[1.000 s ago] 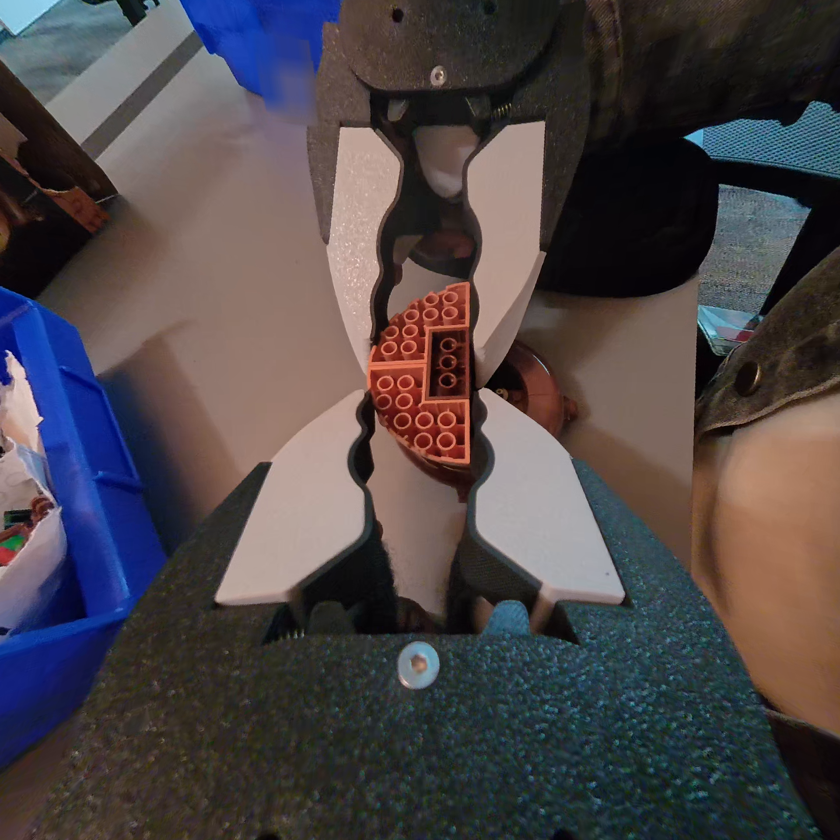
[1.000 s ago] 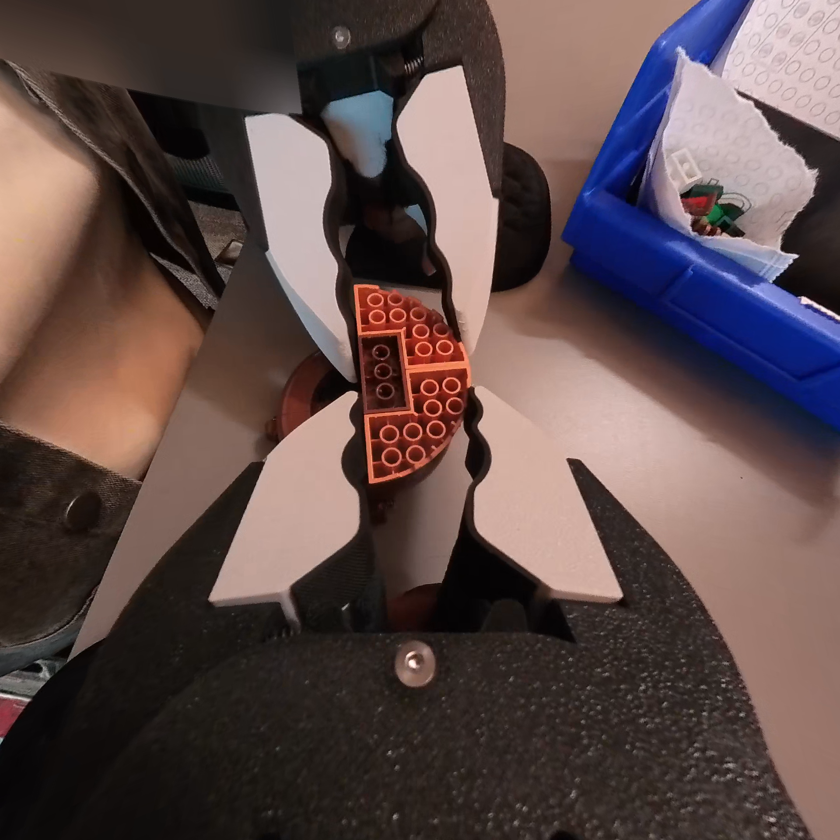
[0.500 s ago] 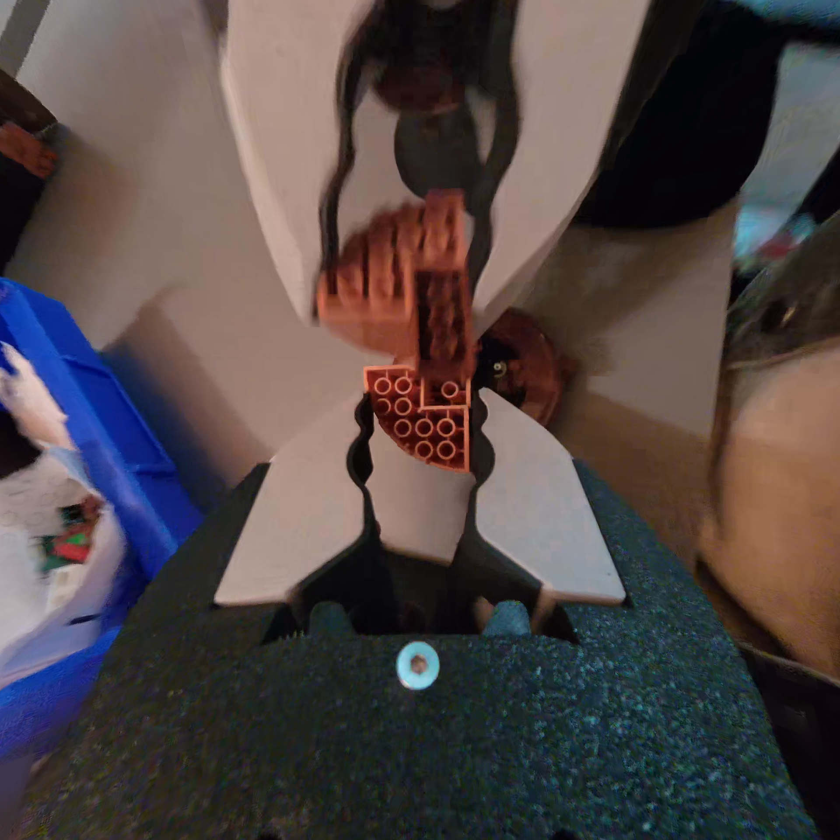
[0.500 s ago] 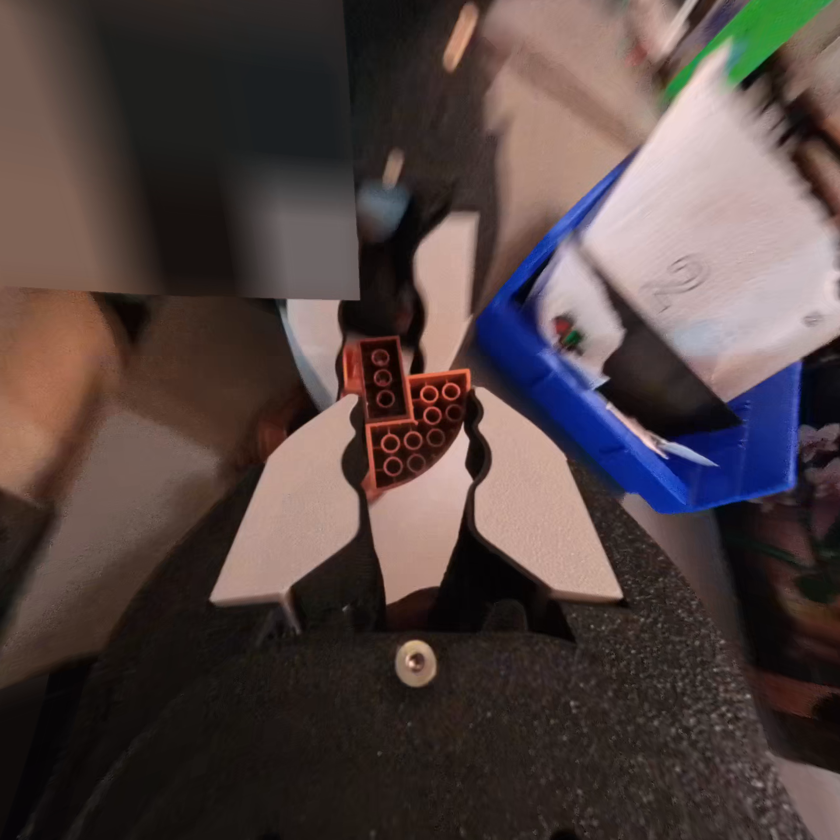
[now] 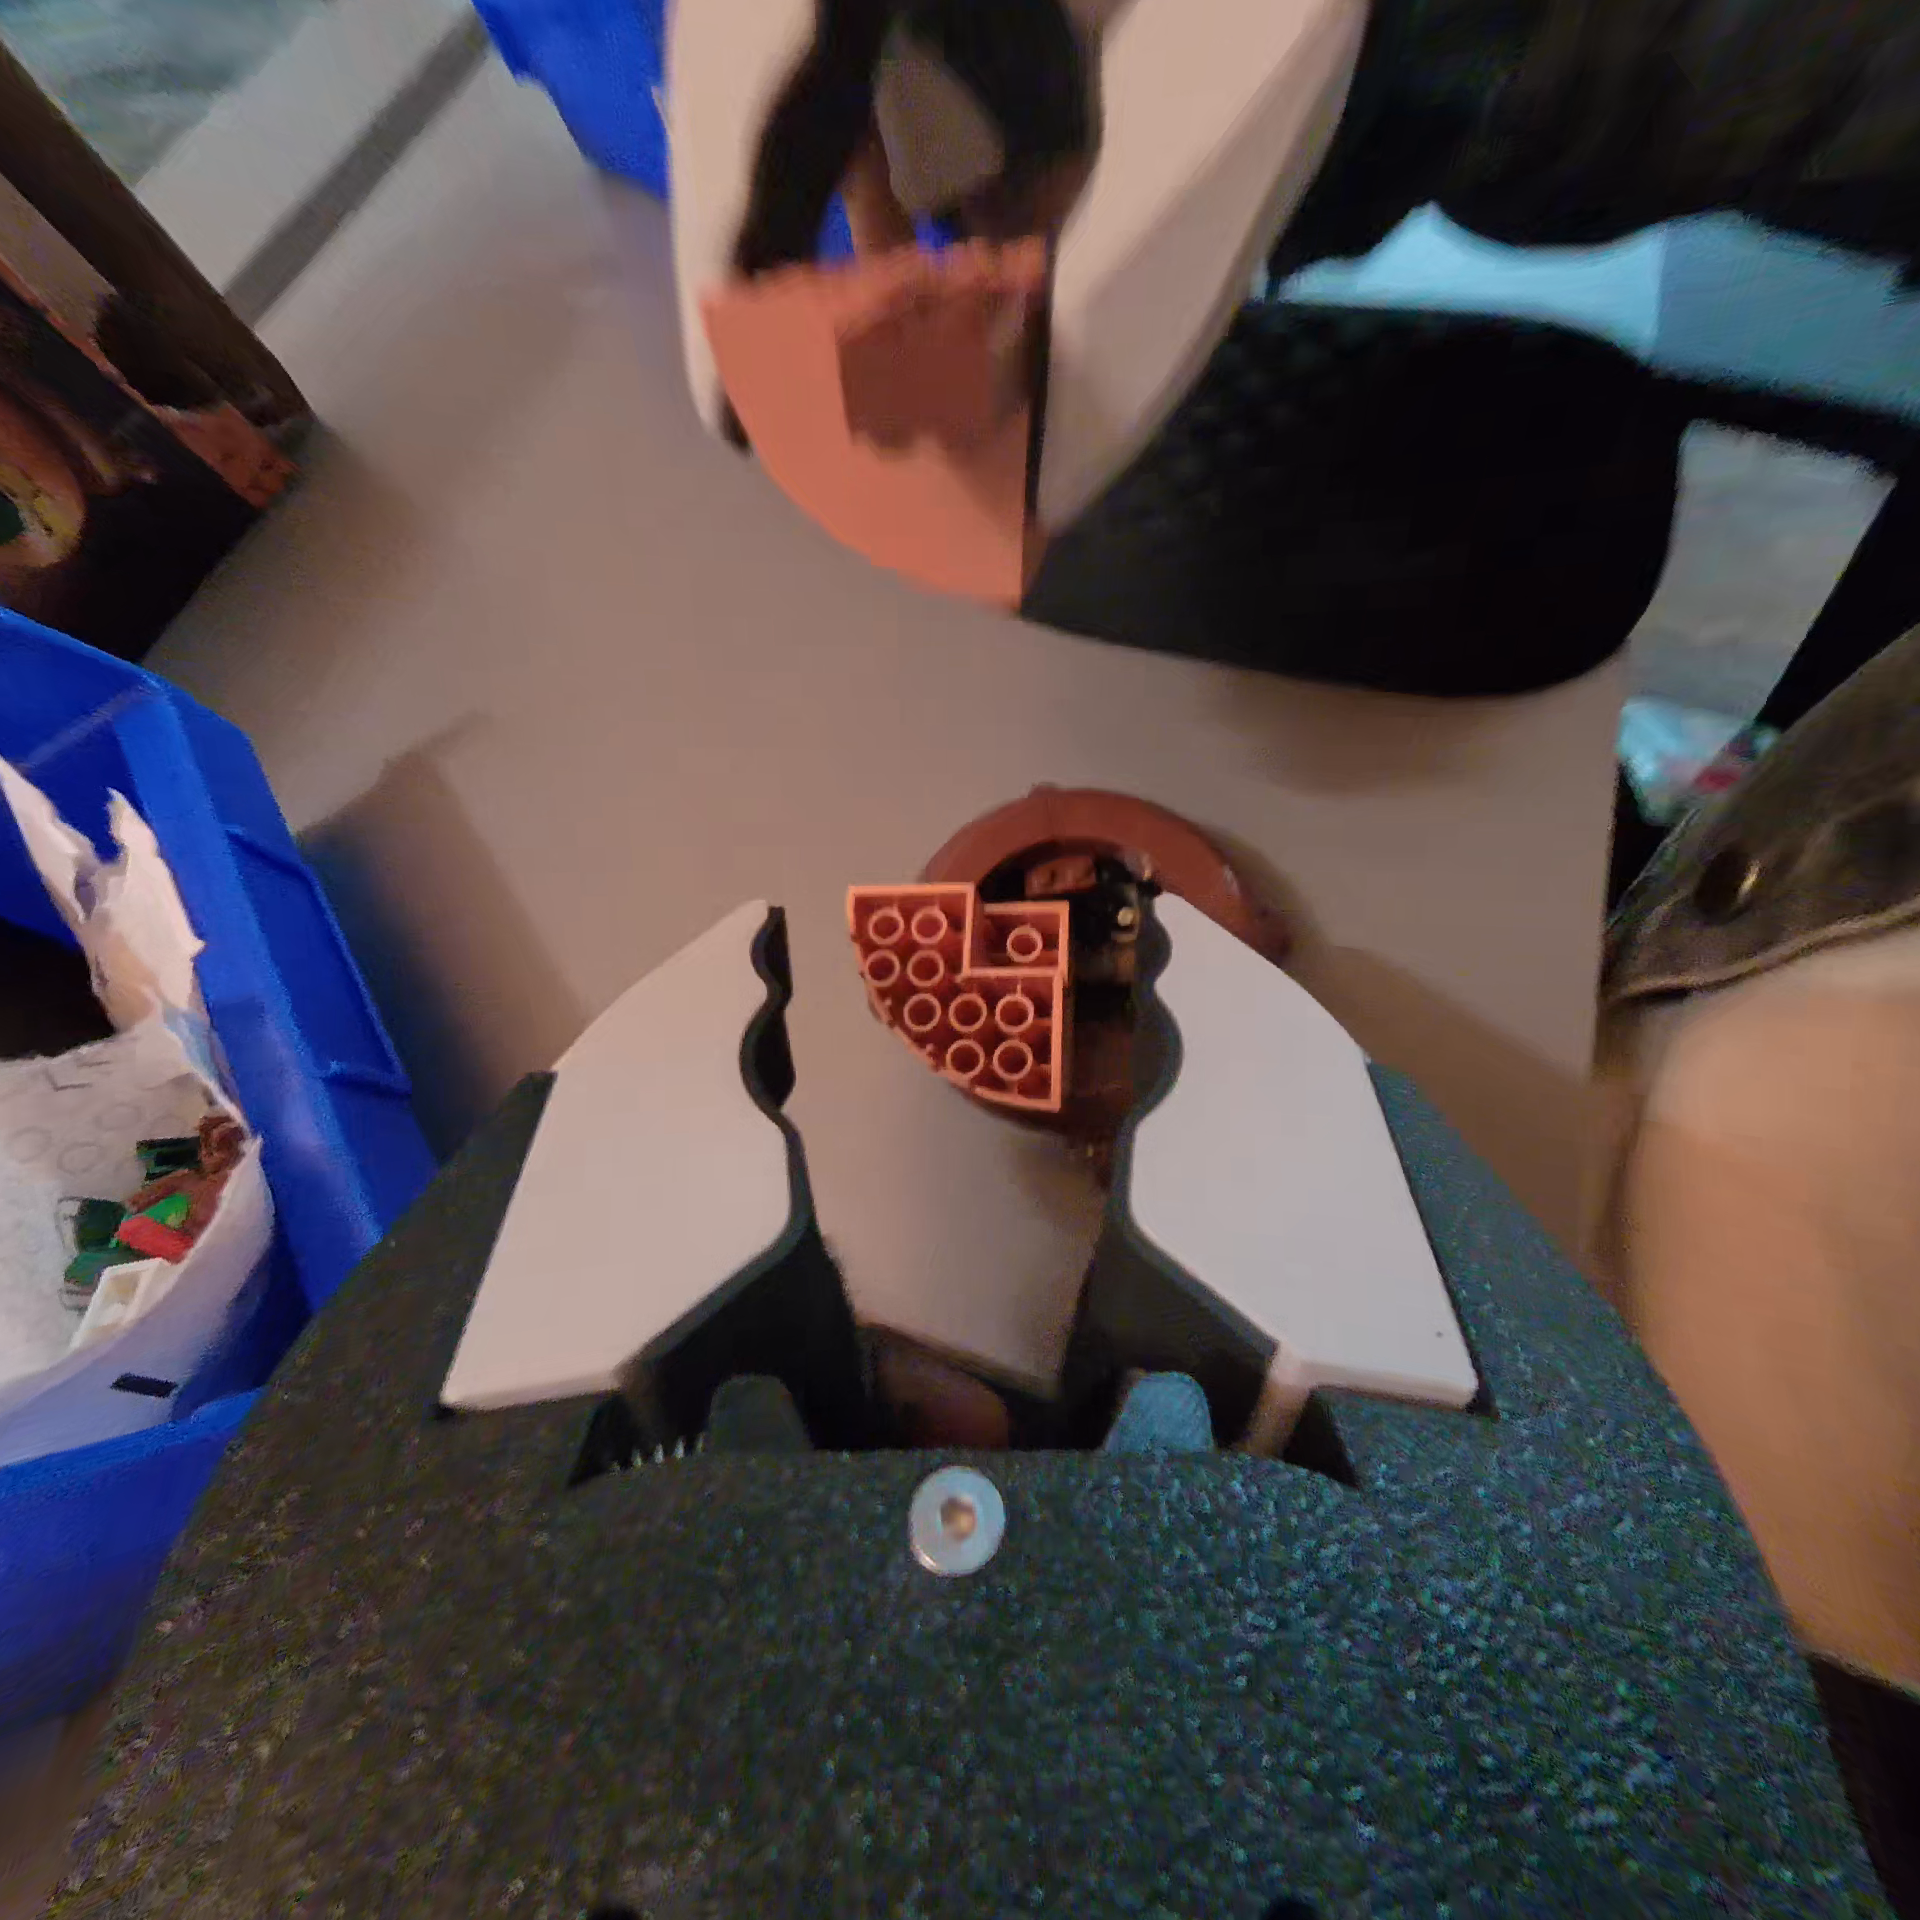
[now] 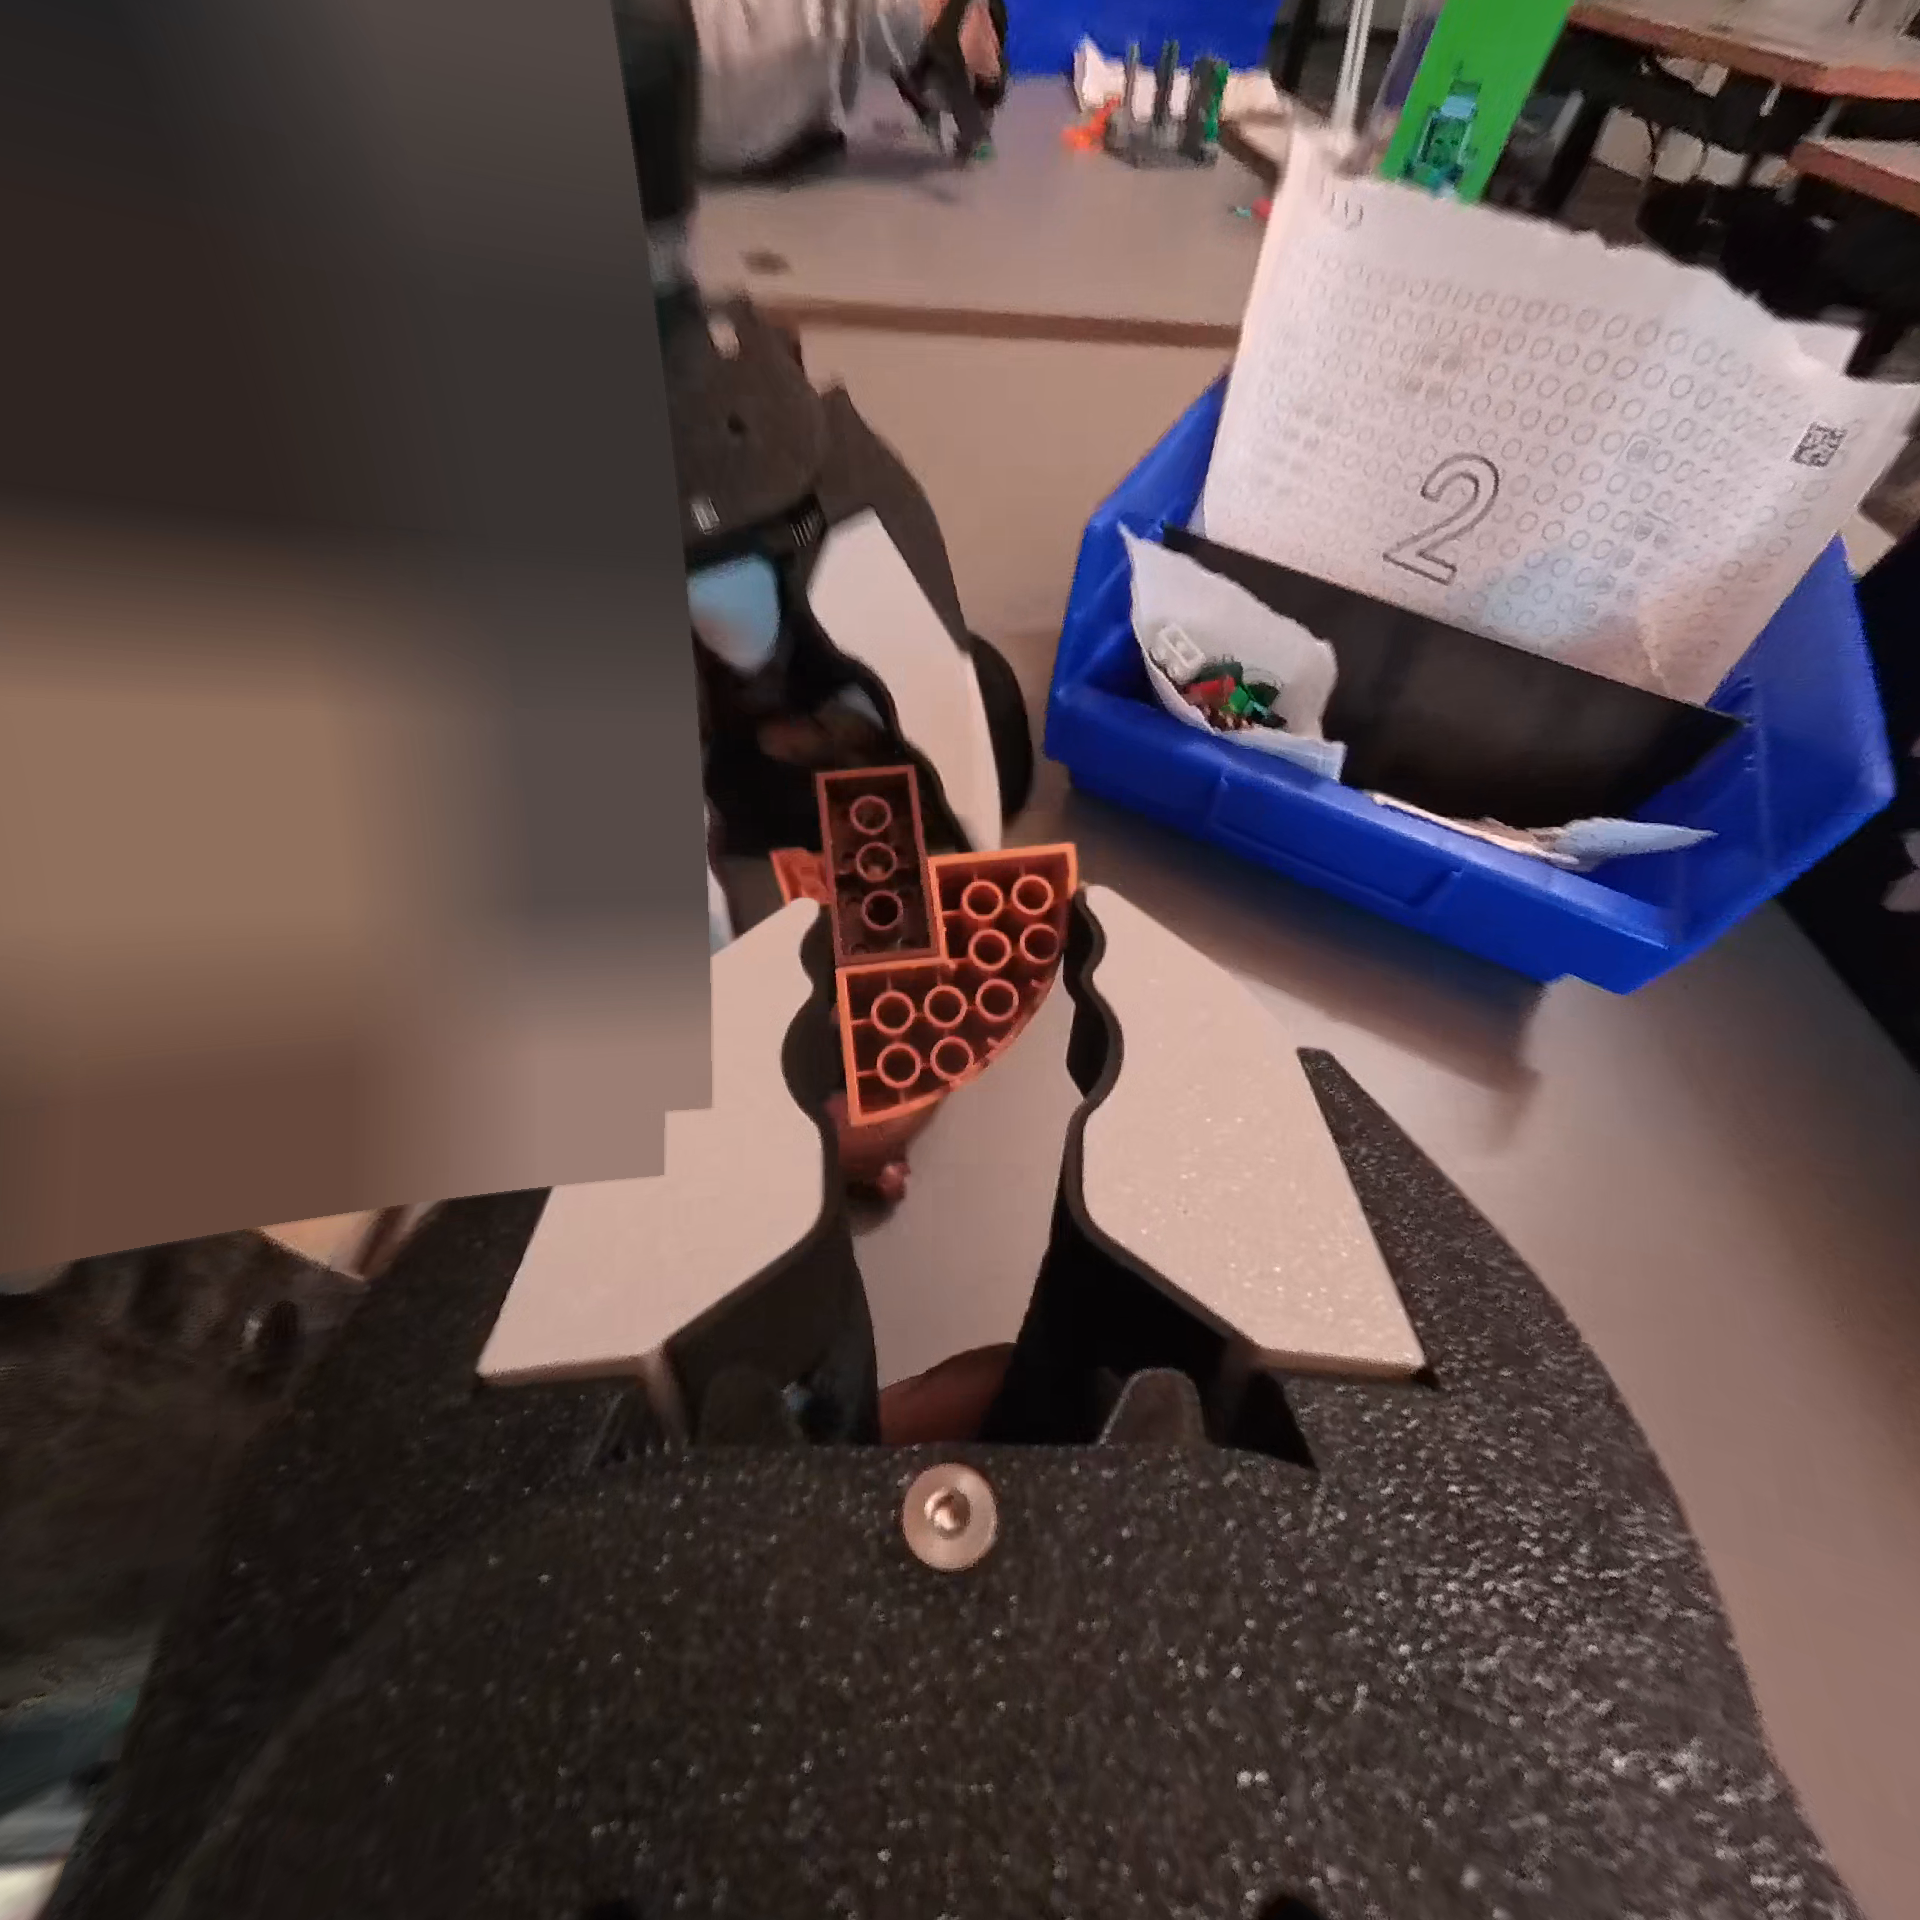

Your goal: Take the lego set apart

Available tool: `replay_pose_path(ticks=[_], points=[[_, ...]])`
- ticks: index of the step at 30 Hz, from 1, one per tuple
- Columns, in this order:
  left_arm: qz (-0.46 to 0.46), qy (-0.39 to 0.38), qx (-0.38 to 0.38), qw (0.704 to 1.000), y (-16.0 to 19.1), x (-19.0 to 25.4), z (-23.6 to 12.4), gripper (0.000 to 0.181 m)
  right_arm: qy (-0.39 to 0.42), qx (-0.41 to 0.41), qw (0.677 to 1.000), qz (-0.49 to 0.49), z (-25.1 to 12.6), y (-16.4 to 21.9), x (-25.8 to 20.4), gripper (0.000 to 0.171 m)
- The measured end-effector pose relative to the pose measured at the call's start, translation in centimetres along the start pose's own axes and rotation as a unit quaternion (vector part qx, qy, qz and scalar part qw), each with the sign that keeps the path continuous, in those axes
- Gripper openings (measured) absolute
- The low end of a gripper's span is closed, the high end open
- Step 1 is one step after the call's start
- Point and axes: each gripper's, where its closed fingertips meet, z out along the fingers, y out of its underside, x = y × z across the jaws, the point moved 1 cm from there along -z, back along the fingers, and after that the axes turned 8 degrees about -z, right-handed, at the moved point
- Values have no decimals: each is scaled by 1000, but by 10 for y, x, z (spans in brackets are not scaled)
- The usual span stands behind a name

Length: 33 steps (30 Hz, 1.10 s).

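My left gripper (image 5: 961, 1003) has its fingers spread, an orange quarter-round brick (image 5: 966, 997) loose between them above the table (image 5: 644, 727), while my right gripper (image 6: 940, 997) clenches the other orange piece (image 6: 951, 987), keeping the halves separated.

Light: dim, warm indoor light from above — the grey table (image 5: 644, 665) has an even, matte look with no glare.
Shadows: a soft dark patch lies on the table beside the blue bin (image 5: 260, 935); another sits under that bin (image 6: 1351, 831) in the right wrist view.
Blur: the far gripper (image 5: 935, 343) in the left wrist view is smeared by motion; the orange brick piece (image 5: 966, 997) near the lens is sharp.
Edges: wide-angle bending curves the bin walls and the black housing — corners go soft.
Background: the far tables in the right wrist view are out of focus.
Patch: a large flat grey-brown mosaic covers the upper left of the right wrist view.
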Motion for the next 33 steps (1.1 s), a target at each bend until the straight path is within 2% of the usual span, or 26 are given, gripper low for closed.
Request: replay_pose_path(ticks=[2,5,9,13,18,20,22,30,33], points=[[-20,16,61,998,-17,2,-13,61,19,-49,998,-39,3,7,0,41],[-21,43,145,988,-43,6,-33,47,12,-104,989,-105,9,5,-10,42],[45,39,129,990,-42,12,-30,41,-13,-112,986,-120,20,-7,-20,41],[95,27,141,985,-43,16,-31,17,-20,-102,987,-118,25,-13,-21,41],[78,40,152,985,-36,15,-35,16,-20,-113,985,-129,31,-12,-25,43],[71,37,157,984,-34,13,-37,16,-37,-130,982,-131,34,-7,-30,65],[67,55,162,983,-33,17,-39,16,-14,-136,977,-162,35,-5,-26,42],[69,47,242,967,-53,28,-49,16,-14,-185,971,-150,44,-5,-31,40],[63,45,267,960,-63,24,-59,16,-11,-155,979,-133,43,-19,-28,40]])
